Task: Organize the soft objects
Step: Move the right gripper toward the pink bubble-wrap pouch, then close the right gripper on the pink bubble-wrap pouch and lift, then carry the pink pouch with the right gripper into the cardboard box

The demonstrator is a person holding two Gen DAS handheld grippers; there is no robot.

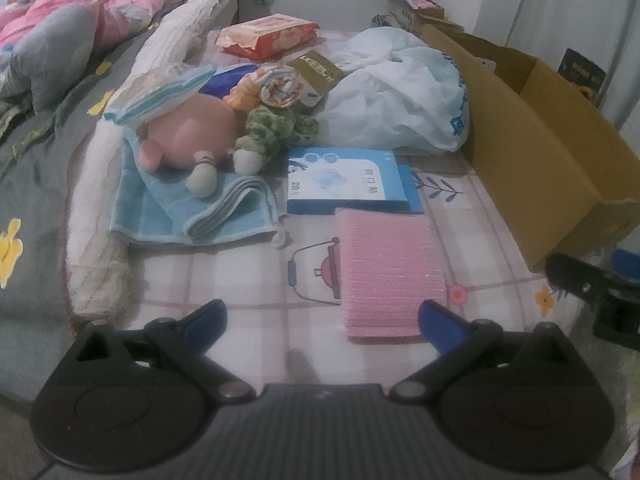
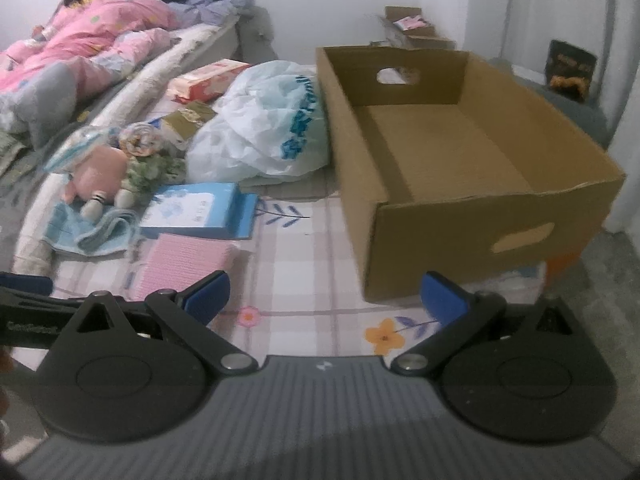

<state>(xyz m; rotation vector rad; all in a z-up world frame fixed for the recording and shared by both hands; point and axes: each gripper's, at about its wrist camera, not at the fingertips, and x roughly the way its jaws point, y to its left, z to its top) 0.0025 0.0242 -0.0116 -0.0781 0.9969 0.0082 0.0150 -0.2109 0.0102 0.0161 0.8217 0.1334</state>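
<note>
Two grippers, left (image 1: 322, 320) and right (image 2: 325, 295), both spread wide and empty above the bed (image 2: 312, 240), soft toys (image 1: 192, 136) on a towel (image 1: 168, 212), pink pad (image 1: 388, 268) nearby, empty box (image 2: 460, 140) at right.

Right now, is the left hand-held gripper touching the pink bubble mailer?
Apart. The left wrist view shows the open left hand-held gripper with the pink bubble mailer lying flat on the bedsheet ahead, neither finger on it.

Both wrist views look low across the bed (image 1: 248, 280), sharing the cardboard box (image 2: 460, 152).
</note>
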